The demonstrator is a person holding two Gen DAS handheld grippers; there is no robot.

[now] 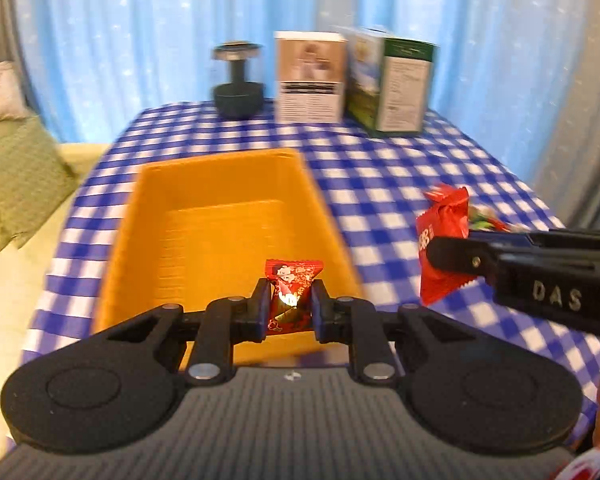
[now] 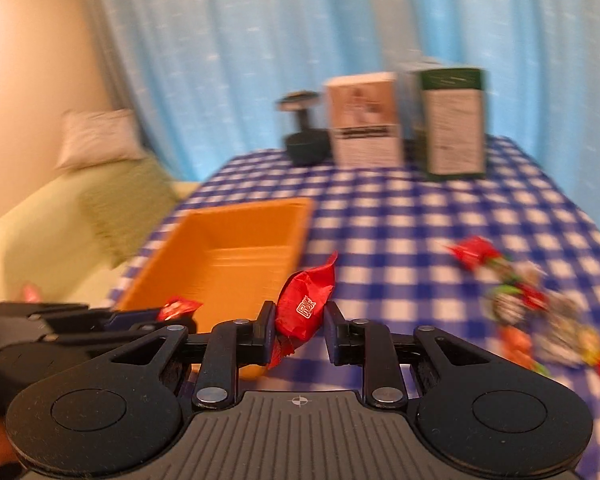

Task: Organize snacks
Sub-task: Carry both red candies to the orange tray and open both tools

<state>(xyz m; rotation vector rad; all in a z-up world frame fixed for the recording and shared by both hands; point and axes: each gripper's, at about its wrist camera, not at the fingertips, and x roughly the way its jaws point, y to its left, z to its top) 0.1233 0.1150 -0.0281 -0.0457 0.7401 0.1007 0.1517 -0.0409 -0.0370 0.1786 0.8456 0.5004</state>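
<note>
Left wrist view: left gripper point(image 1: 290, 307) jaws clamped on a red candy point(image 1: 290, 292), held over the orange tray point(image 1: 220, 184) on the tabletop point(image 1: 380, 184).

Right wrist view: right gripper point(image 2: 296, 330) jaws clamped on a red packet point(image 2: 305, 306), just beside the tray's near right corner. Loose candies point(image 2: 532, 316) lie at right.

I see my right gripper point(image 2: 296, 330) clamped on a red wrapped candy point(image 2: 302, 312), held above the blue checked tablecloth point(image 2: 400, 220) beside the orange tray point(image 2: 236, 236). My left gripper point(image 2: 156, 316) enters at the left edge with a smaller red candy point(image 2: 178, 307). A blurred pile of sweets point(image 2: 532, 316) lies to the right.
</note>
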